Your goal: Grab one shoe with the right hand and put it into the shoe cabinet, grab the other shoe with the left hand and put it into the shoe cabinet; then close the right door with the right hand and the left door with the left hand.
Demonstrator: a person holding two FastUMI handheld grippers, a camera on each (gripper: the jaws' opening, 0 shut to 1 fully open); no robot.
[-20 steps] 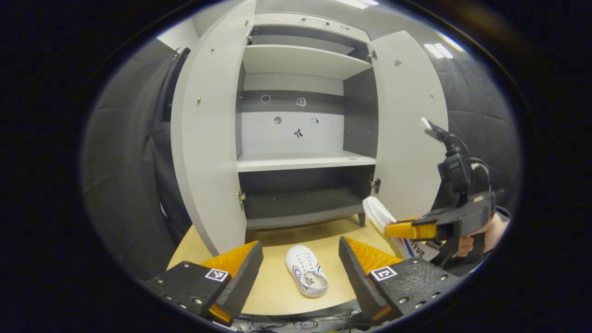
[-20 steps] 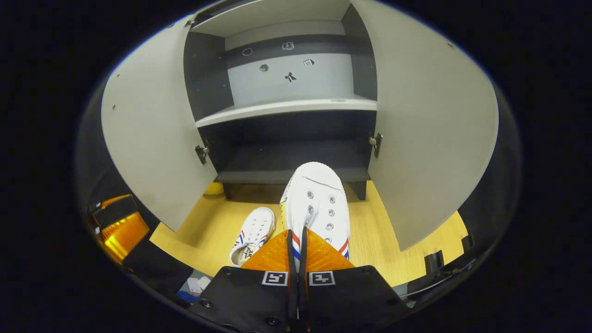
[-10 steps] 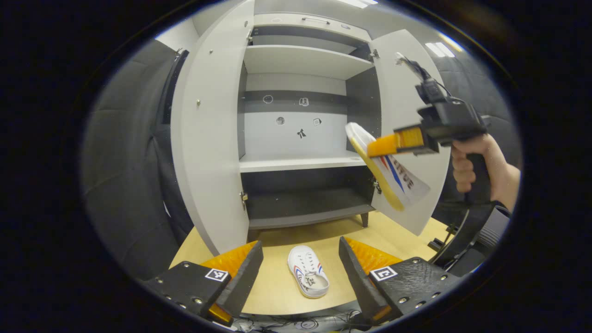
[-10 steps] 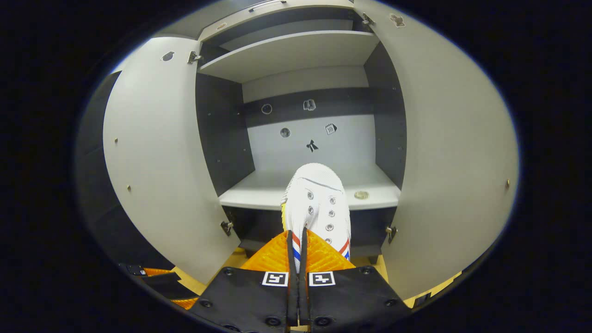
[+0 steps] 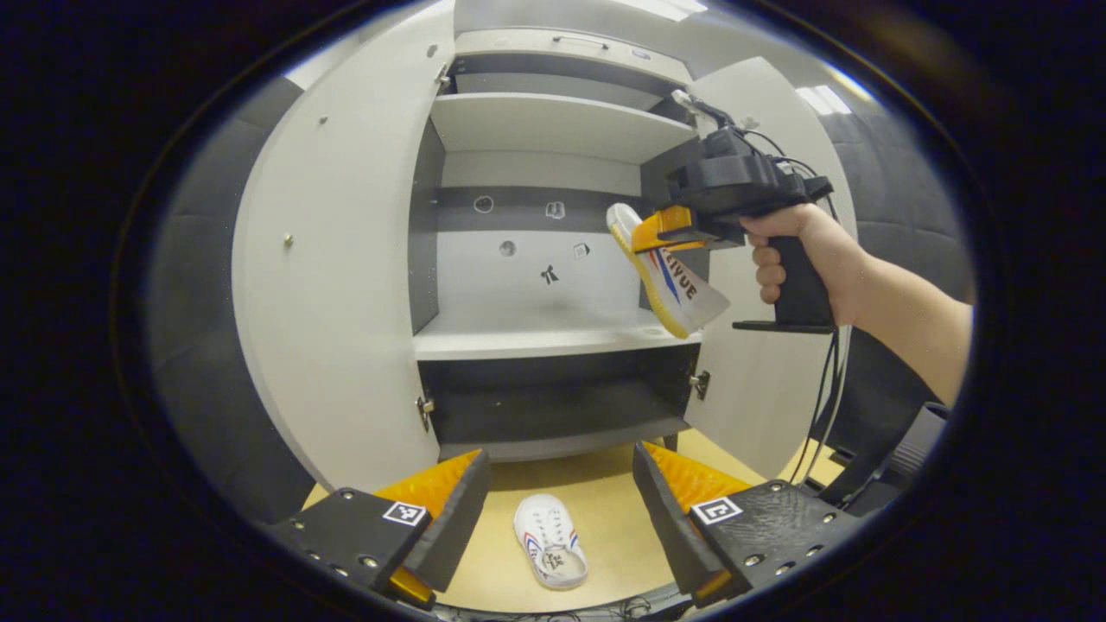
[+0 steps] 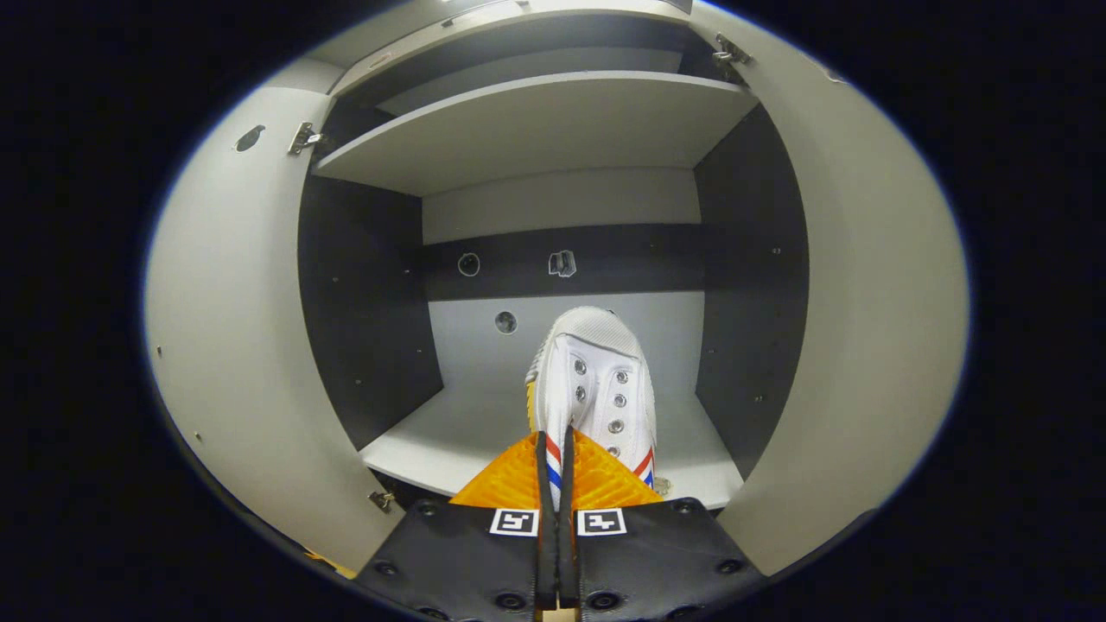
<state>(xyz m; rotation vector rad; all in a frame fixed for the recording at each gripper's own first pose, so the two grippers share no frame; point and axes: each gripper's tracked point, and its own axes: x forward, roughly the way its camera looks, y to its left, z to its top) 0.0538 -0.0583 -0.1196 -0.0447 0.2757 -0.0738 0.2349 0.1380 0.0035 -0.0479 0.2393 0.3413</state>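
The right claw (image 6: 553, 466) is clamped on a white canvas low-top shoe with red and blue side stripes (image 6: 592, 389), both fingers pressed together on the edge of its upper near the heel. Compared with a second ago, when this shoe hung low over the bench in front of the cabinet's bottom opening, it has been lifted and carried forward. It is now airborne at the mouth of the middle compartment of the grey two-door shoe cabinet (image 6: 536, 130), toe pointing toward the back panel and above the pale middle shelf (image 6: 449, 432). In the left gripper view the same shoe (image 5: 670, 276) is tilted, yellow sole facing outward, held by the right claw (image 5: 657, 233) just inside the right door (image 5: 778, 112). It does not yet rest on the shelf.

The left claw (image 5: 562, 501) stands wide apart and holds nothing. It has moved slightly closer to the cabinet over the same interval. The matching second white shoe (image 5: 550, 553) lies on the light wooden bench (image 5: 605, 501) between its fingers, sole down, untouched.

Both doors, including the left door (image 5: 328, 285), stand fully open.

Assessment: the first placement is in its final approach; lowering and release appear to be what remains. The second shoe and both door closings are outstanding. Clearance to the right door looks tight.
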